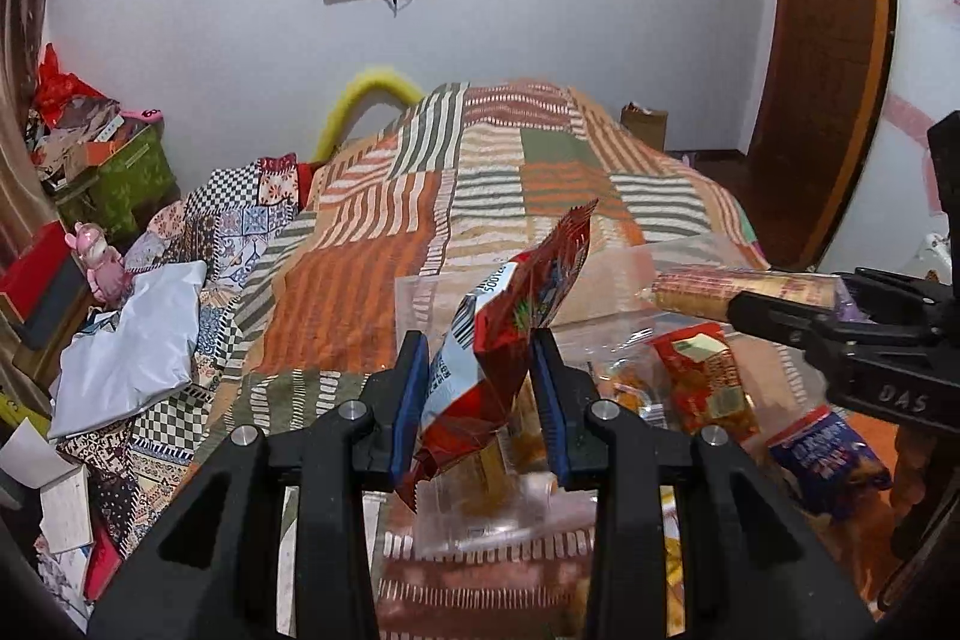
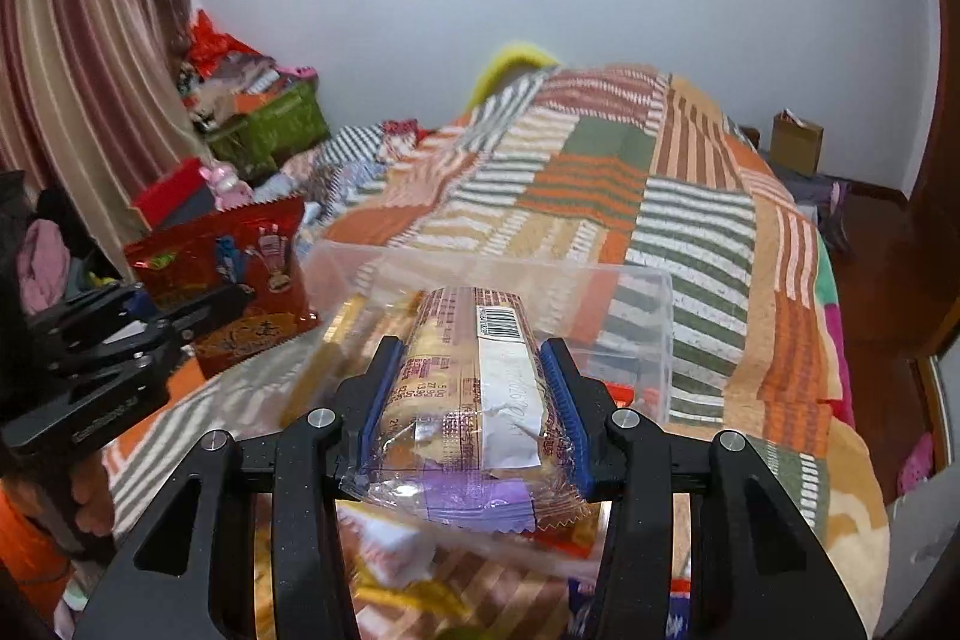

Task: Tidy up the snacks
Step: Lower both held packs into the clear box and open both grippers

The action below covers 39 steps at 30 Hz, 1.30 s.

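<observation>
while both tools are raised over the patchwork bedspread (image 2: 690, 196), the left gripper (image 1: 480, 394) is clenched on a red chip bag (image 1: 510, 340), pinching its lower half so the crimped top stands tilted above the blue pads; the same bag (image 2: 240, 268) appears at left in the right wrist view. the right gripper (image 2: 474, 400) is clamped across a clear-wrapped biscuit roll (image 2: 474, 376), held lengthwise along the fingers with its barcode label facing up, and the roll (image 1: 738, 289) shows from the side in the left wrist view. a clear plastic bin (image 2: 654, 334) sits on the bed directly ahead of and below the roll, its rim near the roll's far end, which suggests it is the intended container. loose packets, including a red snack pack (image 1: 708, 388) and a blue snack pack (image 1: 828, 460), lie around the bin; whether they rest inside it or beside it cannot be told. each item is probably held aloft for sorting into the bin.
</observation>
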### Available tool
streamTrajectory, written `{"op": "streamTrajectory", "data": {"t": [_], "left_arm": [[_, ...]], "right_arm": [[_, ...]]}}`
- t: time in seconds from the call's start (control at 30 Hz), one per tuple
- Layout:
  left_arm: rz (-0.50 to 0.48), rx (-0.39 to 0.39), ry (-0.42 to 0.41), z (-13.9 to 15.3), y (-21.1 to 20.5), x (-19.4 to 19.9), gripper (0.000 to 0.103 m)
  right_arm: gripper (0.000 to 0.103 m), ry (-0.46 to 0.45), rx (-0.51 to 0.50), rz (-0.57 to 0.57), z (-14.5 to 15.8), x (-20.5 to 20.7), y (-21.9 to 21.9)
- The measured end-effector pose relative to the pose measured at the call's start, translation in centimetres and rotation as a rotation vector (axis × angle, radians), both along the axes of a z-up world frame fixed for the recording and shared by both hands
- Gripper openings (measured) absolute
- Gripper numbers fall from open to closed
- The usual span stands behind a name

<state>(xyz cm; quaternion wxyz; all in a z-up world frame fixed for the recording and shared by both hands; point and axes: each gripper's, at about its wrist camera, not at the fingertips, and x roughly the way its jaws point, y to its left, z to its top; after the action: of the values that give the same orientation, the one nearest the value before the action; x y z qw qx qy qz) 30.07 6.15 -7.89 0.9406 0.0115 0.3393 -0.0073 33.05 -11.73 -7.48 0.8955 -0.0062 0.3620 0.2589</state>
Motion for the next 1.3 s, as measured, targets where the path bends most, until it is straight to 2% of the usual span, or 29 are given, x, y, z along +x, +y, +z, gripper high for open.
{"op": "streamTrajectory", "data": {"t": [0.33,0.37,0.43,0.5,0.6,0.67,0.83,1.03,1.3], "left_arm": [[-0.041,0.036,0.034,-1.9,-1.9,1.3,0.031],[-0.051,0.043,0.042,-2.0,-2.2,1.2,0.032],[-0.075,0.038,0.068,-2.2,-2.5,1.0,0.041],[-0.087,0.029,0.088,-2.3,-2.7,0.9,0.047],[-0.104,0.028,0.086,-2.2,-3.0,0.2,0.052],[-0.111,0.027,0.08,-1.8,-3.1,-0.4,0.054],[-0.133,0.026,0.041,-0.2,-3.4,-2.4,0.061],[-0.147,-0.008,0.025,1.4,-3.6,-4.6,0.063],[-0.126,-0.065,0.023,2.3,-3.1,-7.1,0.066]], "right_arm": [[0.046,0.042,-0.124,0.032,-2.7,0.6,1.8],[0.047,0.048,-0.133,0.035,-2.7,0.5,1.8],[0.05,0.051,-0.147,0.047,-2.7,0.1,1.8],[0.058,0.04,-0.155,0.053,-2.5,-0.4,1.8],[0.068,-0.005,-0.159,0.057,-1.7,-1.5,1.5],[0.07,-0.031,-0.162,0.057,-1.0,-2.1,1.2],[0.07,-0.061,-0.124,0.056,0.7,-3.5,0.0],[0.071,-0.083,-0.058,0.039,2.3,-5.2,-1.6],[0.071,-0.115,-0.028,0.022,3.1,-7.9,-3.3]]}}
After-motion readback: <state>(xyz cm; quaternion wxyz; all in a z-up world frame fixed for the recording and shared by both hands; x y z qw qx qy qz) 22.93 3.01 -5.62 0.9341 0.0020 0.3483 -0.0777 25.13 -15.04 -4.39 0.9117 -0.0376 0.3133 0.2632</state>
